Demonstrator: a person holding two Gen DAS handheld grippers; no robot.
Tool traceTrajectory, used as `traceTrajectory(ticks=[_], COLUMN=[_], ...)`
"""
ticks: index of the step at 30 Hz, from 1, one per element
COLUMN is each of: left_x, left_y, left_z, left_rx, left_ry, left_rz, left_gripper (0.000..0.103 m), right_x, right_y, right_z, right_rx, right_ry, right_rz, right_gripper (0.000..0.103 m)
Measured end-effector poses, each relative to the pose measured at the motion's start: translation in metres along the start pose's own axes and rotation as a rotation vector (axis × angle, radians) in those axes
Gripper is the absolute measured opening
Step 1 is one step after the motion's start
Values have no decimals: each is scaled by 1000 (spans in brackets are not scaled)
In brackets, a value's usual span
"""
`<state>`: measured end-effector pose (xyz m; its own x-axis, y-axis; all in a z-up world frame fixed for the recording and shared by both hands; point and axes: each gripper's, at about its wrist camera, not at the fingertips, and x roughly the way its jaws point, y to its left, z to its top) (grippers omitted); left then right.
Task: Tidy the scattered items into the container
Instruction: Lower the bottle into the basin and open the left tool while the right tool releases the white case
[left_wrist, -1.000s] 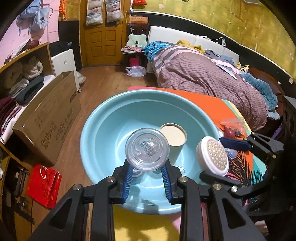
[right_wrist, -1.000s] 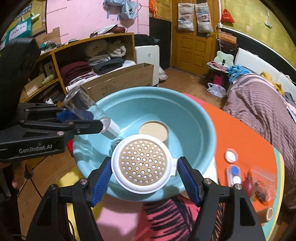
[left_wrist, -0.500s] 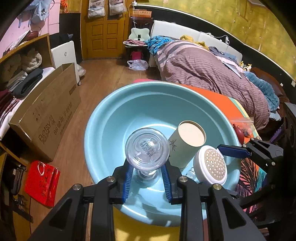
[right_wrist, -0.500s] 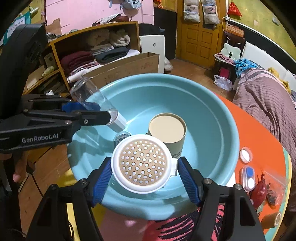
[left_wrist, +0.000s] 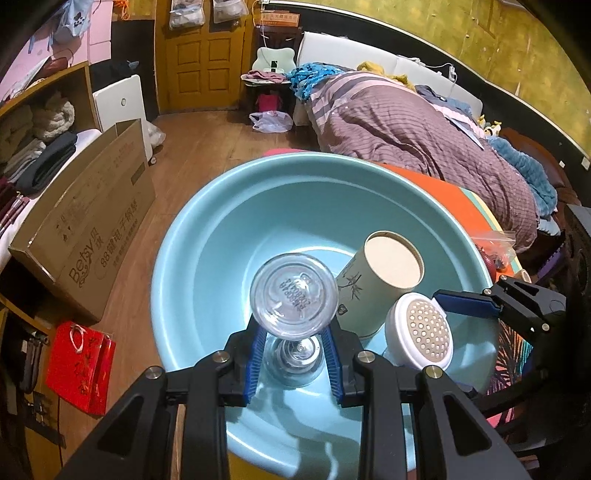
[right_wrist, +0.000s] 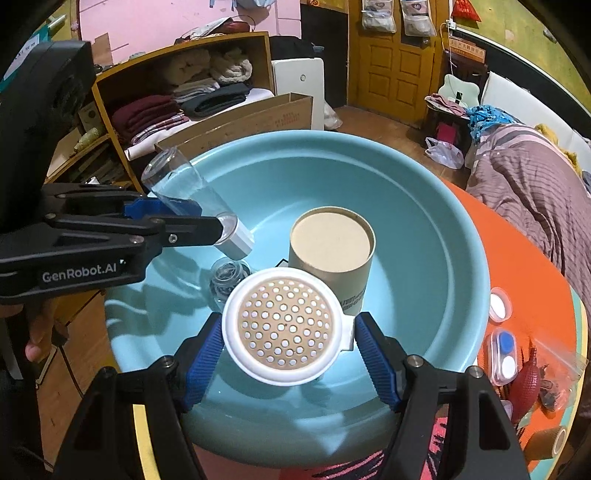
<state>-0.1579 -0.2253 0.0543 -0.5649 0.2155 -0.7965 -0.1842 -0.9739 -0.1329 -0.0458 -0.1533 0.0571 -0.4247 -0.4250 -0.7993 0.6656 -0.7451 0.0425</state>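
The light blue basin (right_wrist: 436, 206) sits on the colourful tablecloth (right_wrist: 517, 266) and serves as the container. Already inside it stands a tan cardboard tube (right_wrist: 332, 251), upright near the middle of the floor, and a small clear glass jar (right_wrist: 225, 275) rests on the floor just beside it, towards the left gripper.

Both grippers hang over the near part of the basin, each carrying something. The left gripper (left_wrist: 293, 360) is clamped on a clear bottle with a silver cap (right_wrist: 192, 195); in the right wrist view the bottle slants cap-down towards the basin floor, and the cap looks clear of the floor, though this is hard to tell. The right gripper (right_wrist: 288, 354) is closed on a round white device with a perforated beige face (right_wrist: 282, 325), gripped by its sides and held above the basin's near wall, just in front of the cardboard tube.

Judging by this, the task is well under way but not finished. Two items are in the basin, and two more are positioned for release but not yet let go. Outside the basin, on the tablecloth to the right, several things remain: a small round white lid (right_wrist: 498, 304), a blue and white contact lens case (right_wrist: 502, 350), a red rubber bulb (right_wrist: 526, 384) beside a clear plastic bag (right_wrist: 557, 373), and a roll of tape (right_wrist: 554, 441) at the edge of the view. These would still need collecting once the held items are dropped.
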Motion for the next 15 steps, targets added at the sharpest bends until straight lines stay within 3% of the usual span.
traceTrajectory(ticks=[5,10,15], left_x=[3,-1,-8], left_y=[3,3,4], left_z=[1,1,1], left_rx=[-5,-8,-9], left_ry=[2,-13,-27], left_rz=[12,28,44], left_gripper=[38,59,66], right_x=[2,1,-4], right_y=[-1,0,0], right_z=[1,1,2], right_rx=[0,-2,2], right_ry=[-1,-2,-18], right_rz=[-8,-8,-14], right_gripper=[75,76,76])
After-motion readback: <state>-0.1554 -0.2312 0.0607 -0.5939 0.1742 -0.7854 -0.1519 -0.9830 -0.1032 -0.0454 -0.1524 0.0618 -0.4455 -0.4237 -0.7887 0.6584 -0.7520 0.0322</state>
